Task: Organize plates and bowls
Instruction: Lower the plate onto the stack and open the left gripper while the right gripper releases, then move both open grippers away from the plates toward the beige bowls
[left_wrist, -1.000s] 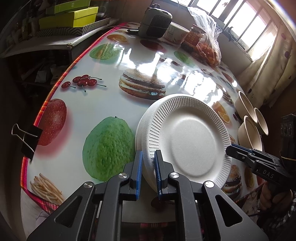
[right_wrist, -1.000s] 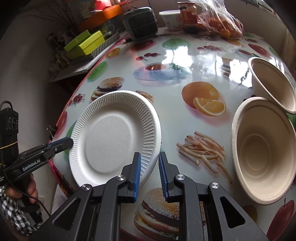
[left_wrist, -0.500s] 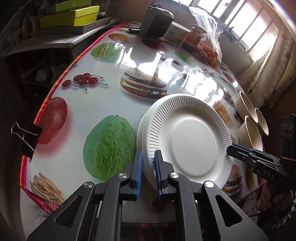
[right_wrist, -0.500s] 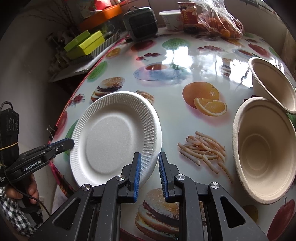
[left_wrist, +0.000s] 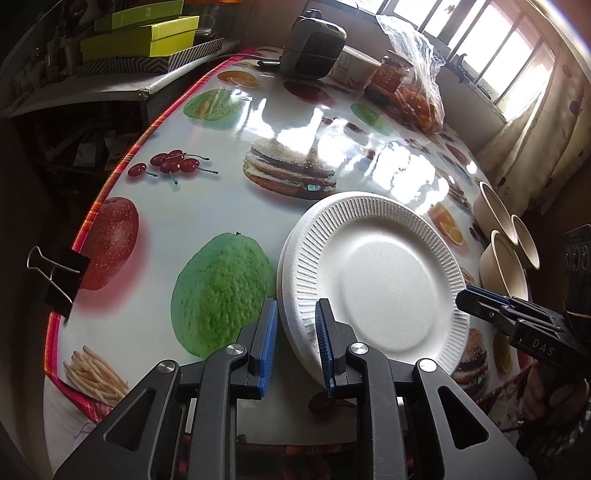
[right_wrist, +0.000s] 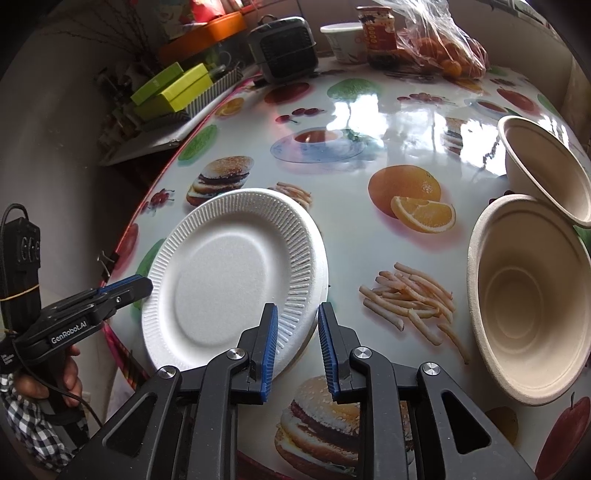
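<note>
Two white foam plates (left_wrist: 380, 277) (right_wrist: 221, 280) lie stacked near the table's front edge, the top one slightly offset on the lower. My left gripper (left_wrist: 296, 303) straddles the stack's left rim, jaws opening, with a gap showing at its left pad. It also shows in the right wrist view, as the left gripper (right_wrist: 142, 286). My right gripper (right_wrist: 296, 305) straddles the stack's right rim, jaws opening, its right pad clear of the rim. Its tip appears as the right gripper (left_wrist: 465, 295). A large beige bowl (right_wrist: 524, 306) stands to the right, a second bowl (right_wrist: 546, 173) leaning on its far rim.
At the far end of the printed tablecloth (left_wrist: 221, 206) stand a black box-shaped device (left_wrist: 314, 44), a cup (left_wrist: 347, 66), a jar (left_wrist: 391, 74) and a bag of oranges (left_wrist: 417, 92). A binder clip (left_wrist: 59, 277) grips the left table edge. Yellow-green boxes (left_wrist: 140, 37) sit on a side shelf.
Both grippers' jaws have spread apart around the plate rims. The plates have sunk a little toward the table. Neither hand has shifted.
</note>
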